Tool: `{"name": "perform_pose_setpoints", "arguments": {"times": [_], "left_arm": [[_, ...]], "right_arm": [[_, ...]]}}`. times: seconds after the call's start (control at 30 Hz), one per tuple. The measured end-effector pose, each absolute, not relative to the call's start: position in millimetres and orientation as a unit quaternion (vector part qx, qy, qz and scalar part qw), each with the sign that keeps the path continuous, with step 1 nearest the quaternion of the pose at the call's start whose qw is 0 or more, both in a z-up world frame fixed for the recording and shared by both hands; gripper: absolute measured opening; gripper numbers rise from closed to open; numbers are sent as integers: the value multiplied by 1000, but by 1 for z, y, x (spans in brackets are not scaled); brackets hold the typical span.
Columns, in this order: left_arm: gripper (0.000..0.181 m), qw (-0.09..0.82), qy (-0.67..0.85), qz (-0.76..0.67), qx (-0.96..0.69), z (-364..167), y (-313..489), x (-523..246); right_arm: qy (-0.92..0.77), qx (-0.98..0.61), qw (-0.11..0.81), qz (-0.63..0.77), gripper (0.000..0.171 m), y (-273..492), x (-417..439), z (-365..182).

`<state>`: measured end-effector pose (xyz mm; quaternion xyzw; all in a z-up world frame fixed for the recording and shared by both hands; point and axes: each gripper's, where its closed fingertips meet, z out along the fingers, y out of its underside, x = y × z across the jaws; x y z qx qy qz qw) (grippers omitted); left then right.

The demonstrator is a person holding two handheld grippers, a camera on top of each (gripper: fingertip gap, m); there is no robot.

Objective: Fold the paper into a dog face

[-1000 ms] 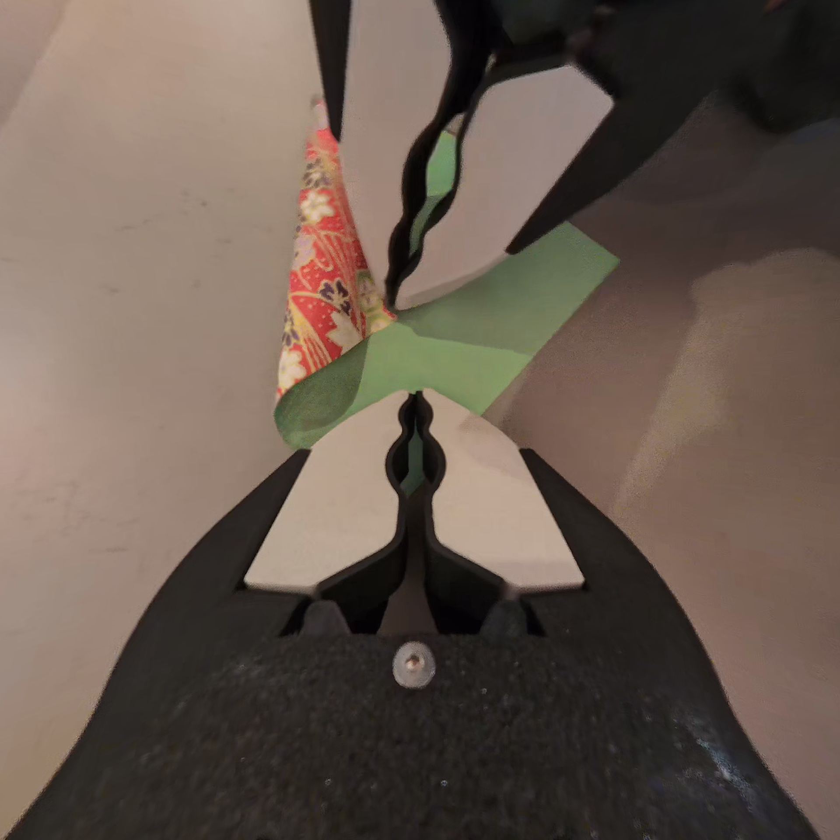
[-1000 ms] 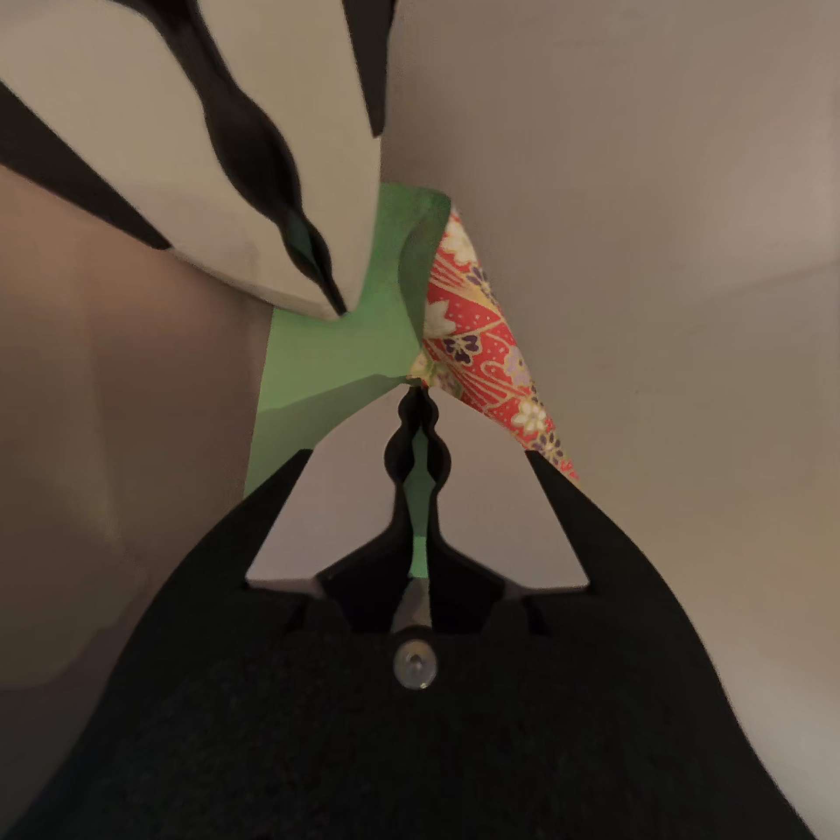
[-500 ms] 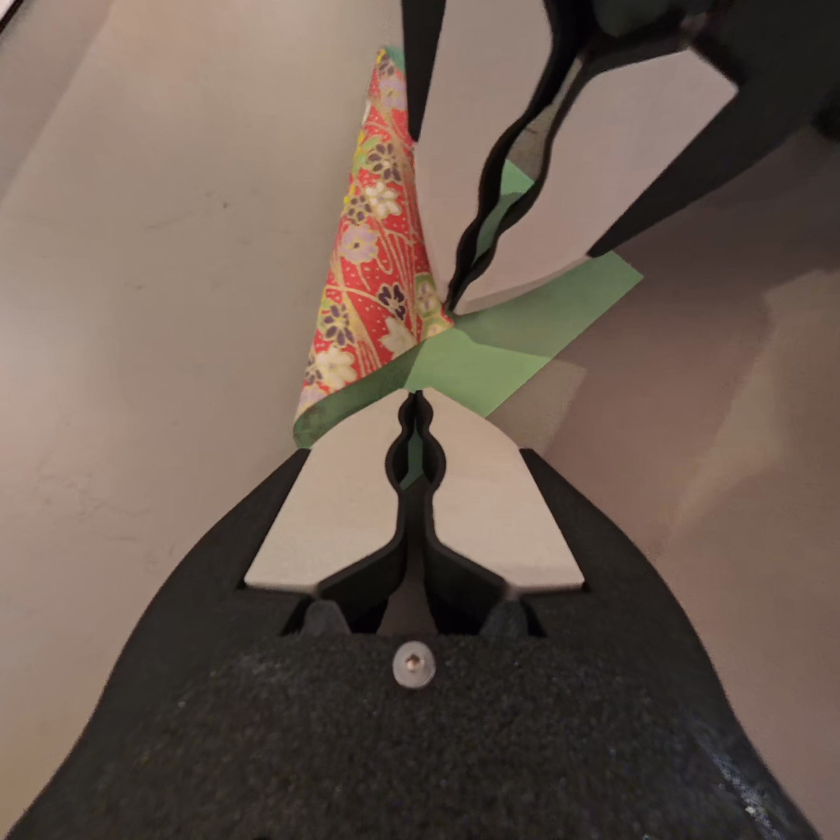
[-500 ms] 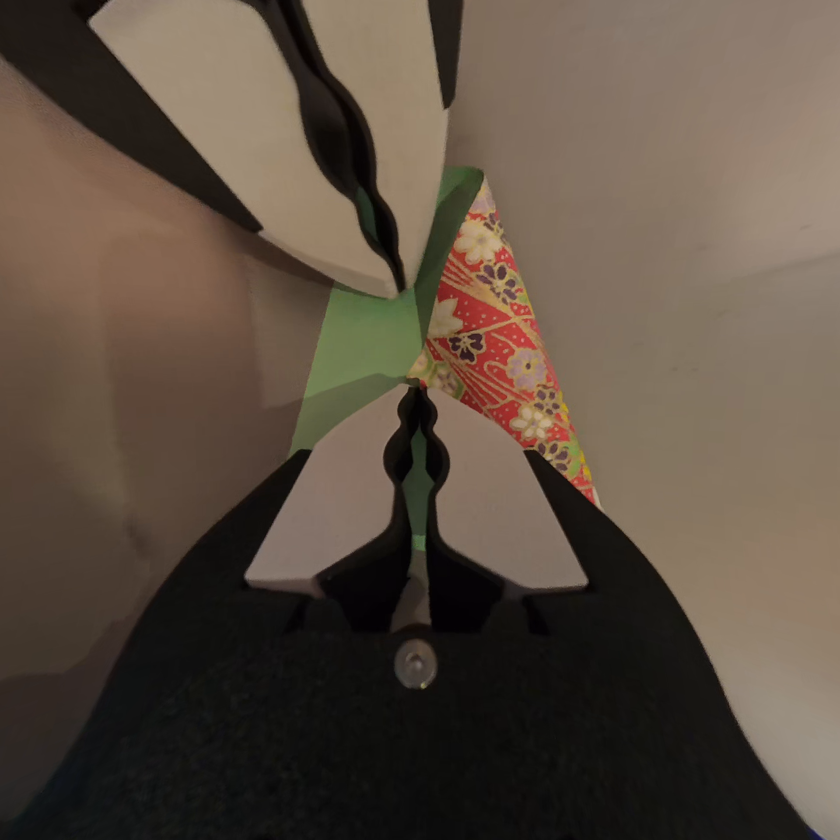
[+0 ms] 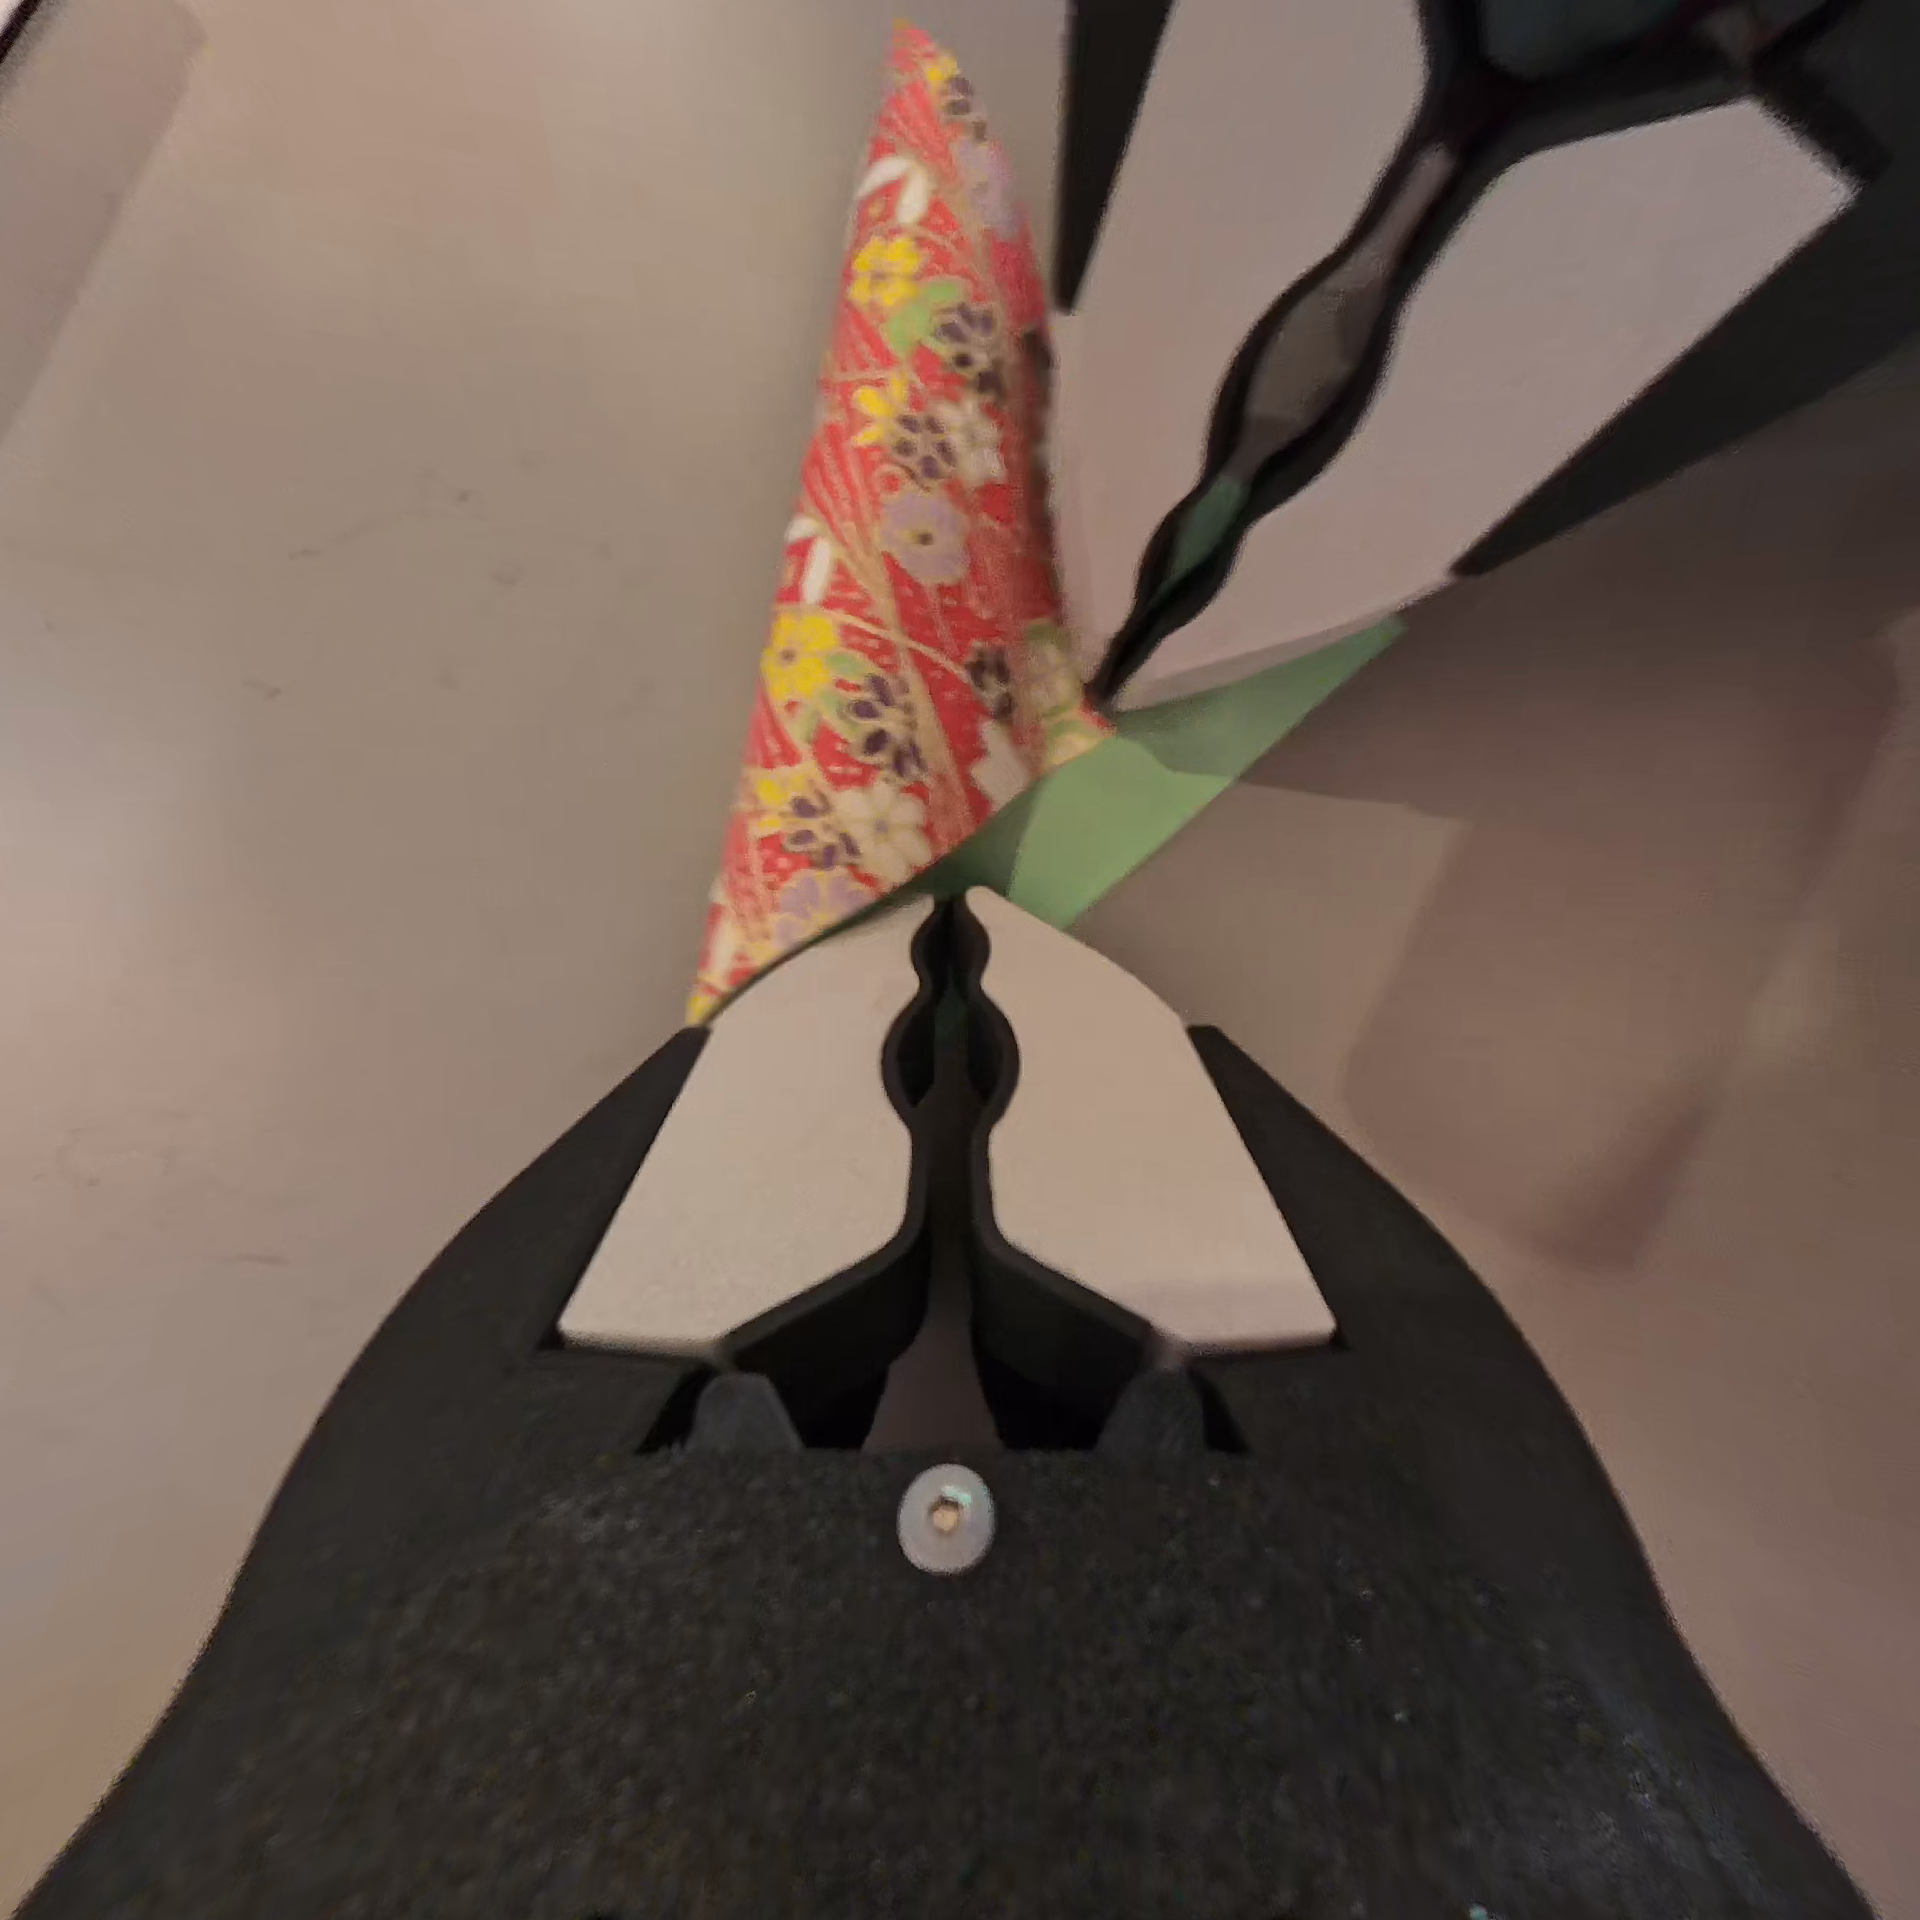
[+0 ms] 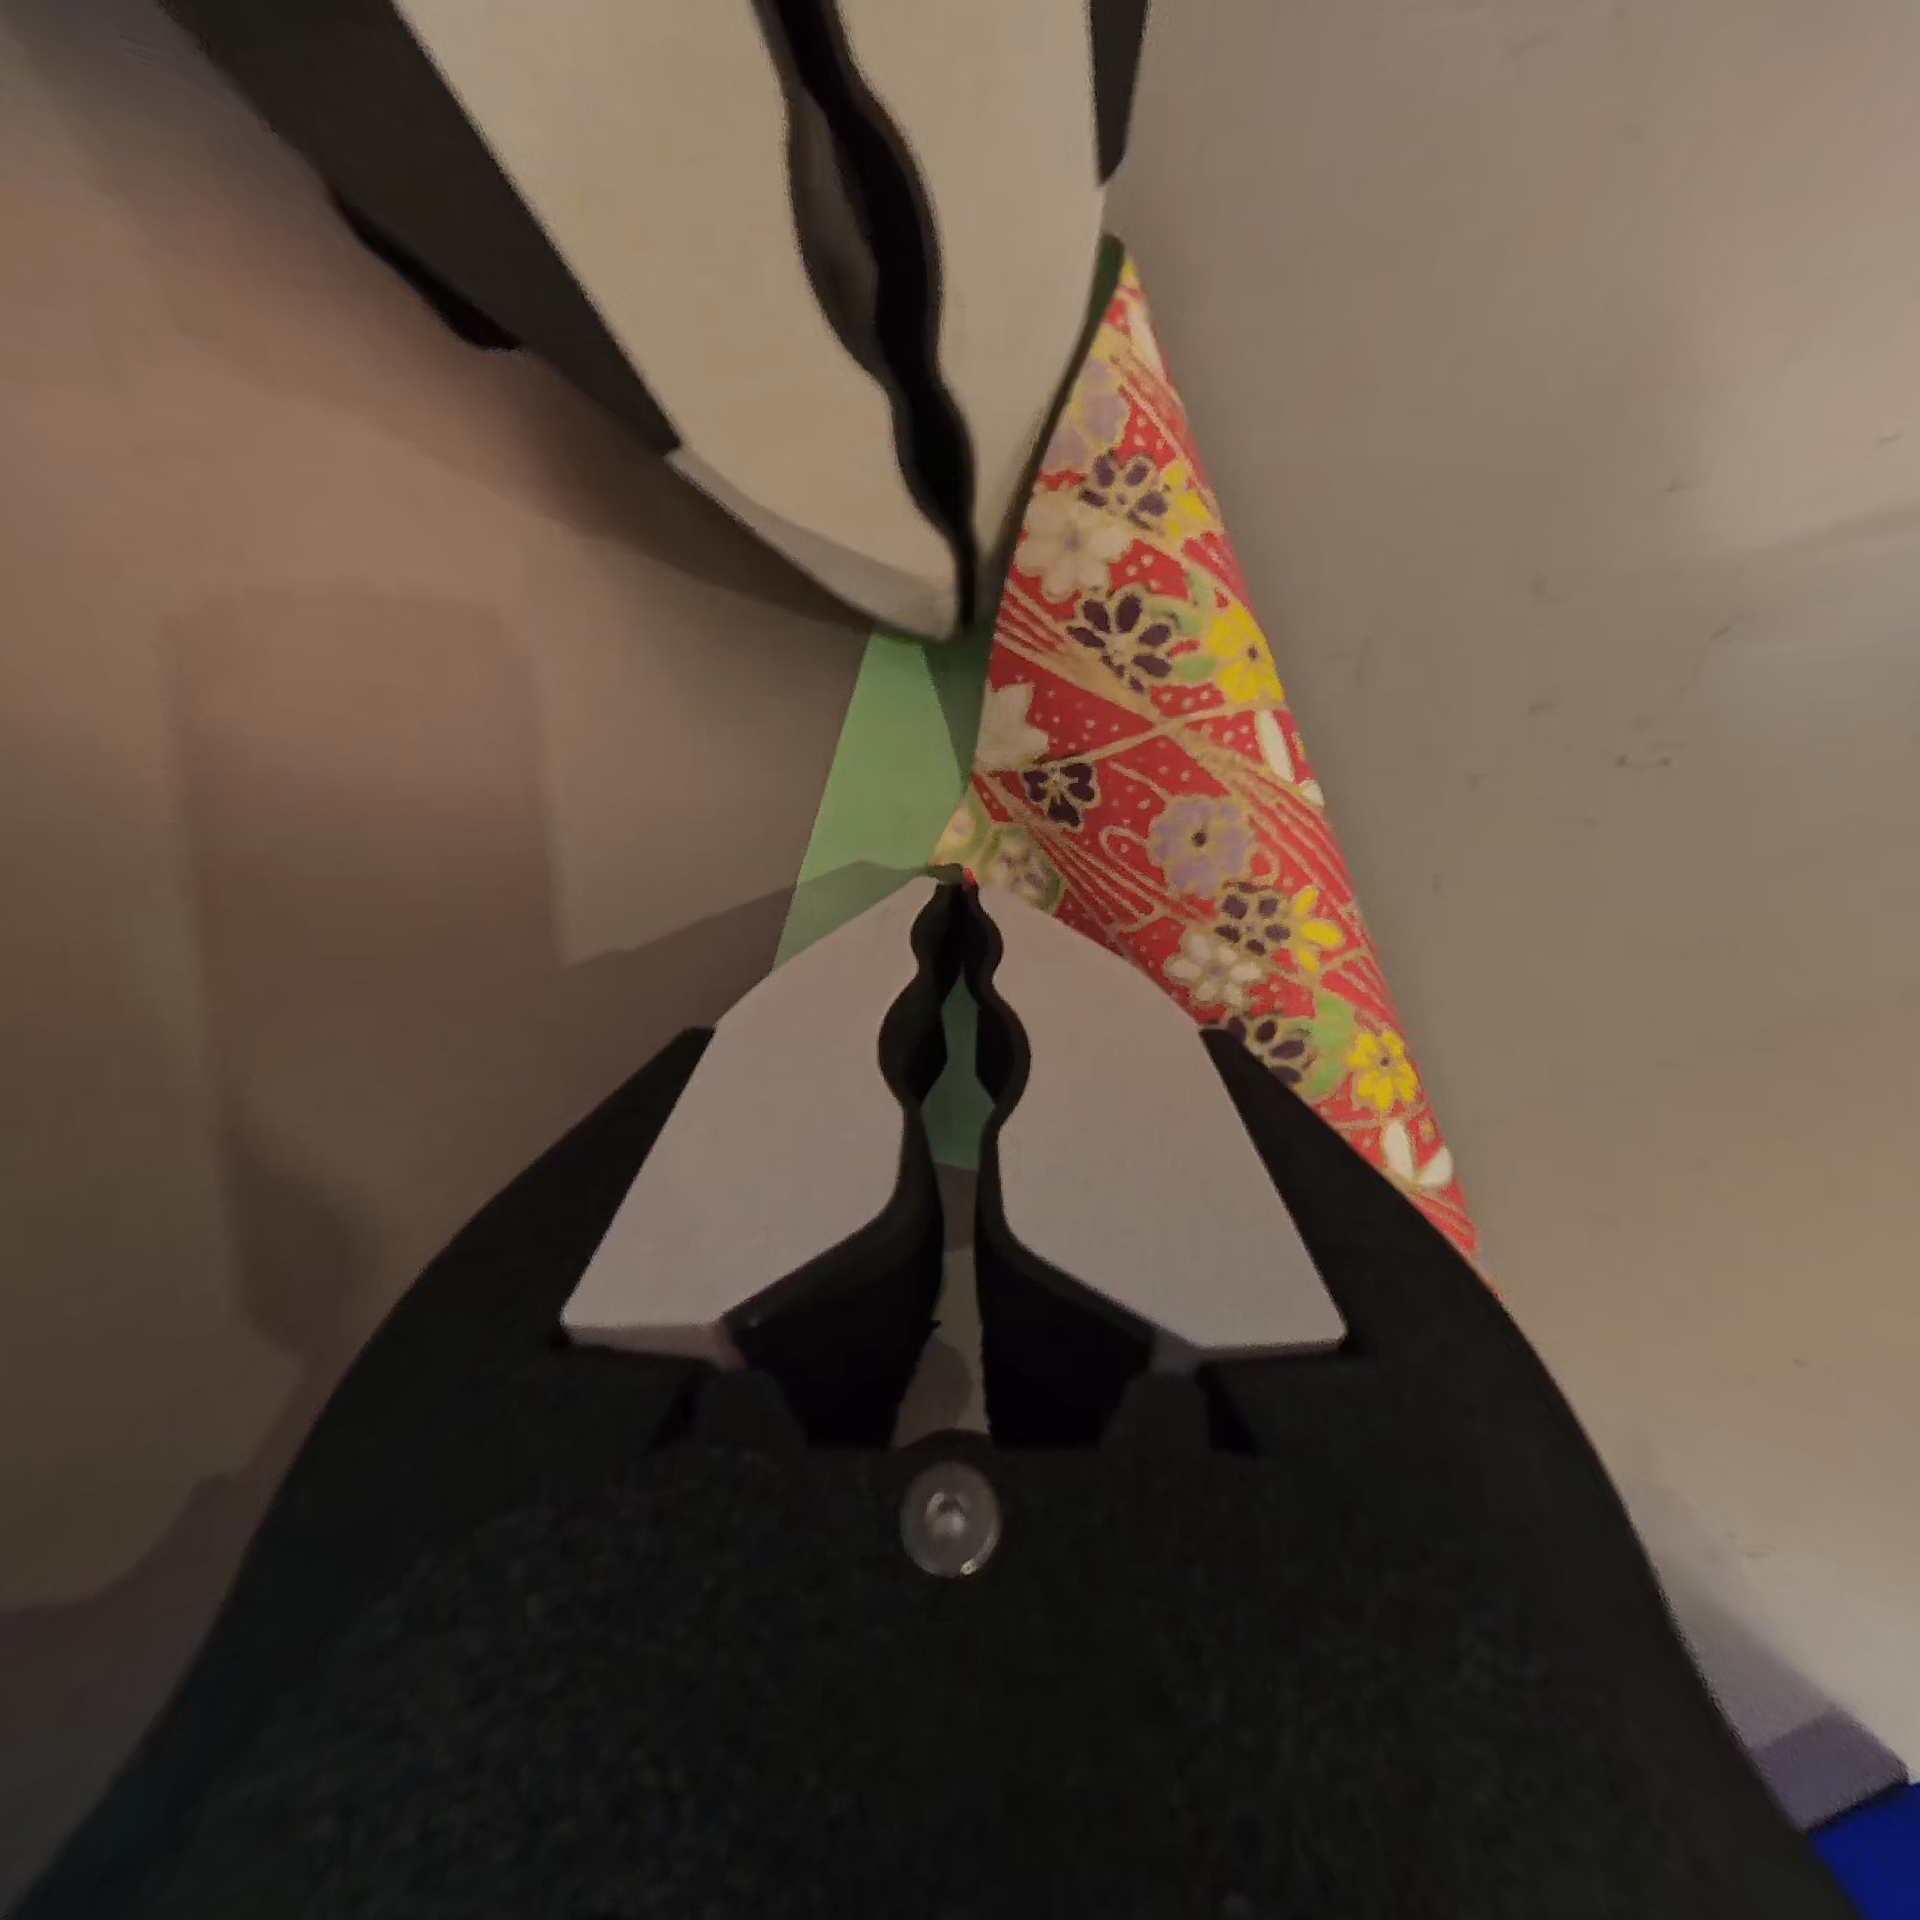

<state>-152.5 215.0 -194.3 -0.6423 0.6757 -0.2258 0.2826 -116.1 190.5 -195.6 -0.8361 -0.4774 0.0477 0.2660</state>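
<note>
The paper (image 5: 894, 644) is red with a flower pattern on one side and plain green (image 5: 1132, 800) on the other. It is lifted off the table and bent over on itself. My left gripper (image 5: 951, 909) is shut on one corner of it. My right gripper (image 6: 951, 883) is shut on another corner. The two grippers face each other, tips close. The right gripper also shows in the left wrist view (image 5: 1112, 686) at upper right. The left gripper shows in the right wrist view (image 6: 961, 613) at the top. The paper (image 6: 1174, 790) shows there too.
A plain beige table (image 5: 364, 623) lies under everything. Shadows of the grippers fall on the table (image 6: 312, 790) beside the paper. A small blue patch (image 6: 1881, 1839) shows at the lower right corner of the right wrist view. About 5 cm separates my left fingertips from my right.
The patterned side has swung up and over, hiding more of the green side. The two grippers have come closer together, both still shut on the paper.
</note>
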Motion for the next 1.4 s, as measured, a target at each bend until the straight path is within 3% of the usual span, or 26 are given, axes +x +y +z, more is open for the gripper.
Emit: {"name": "perform_pose_setpoints", "arguments": {"times": [1.4], "left_arm": [[0,269,702,-245,-613,-197,189,-142]], "right_arm": [[-492,-825,275,30,0,170,-110,-195]]}}
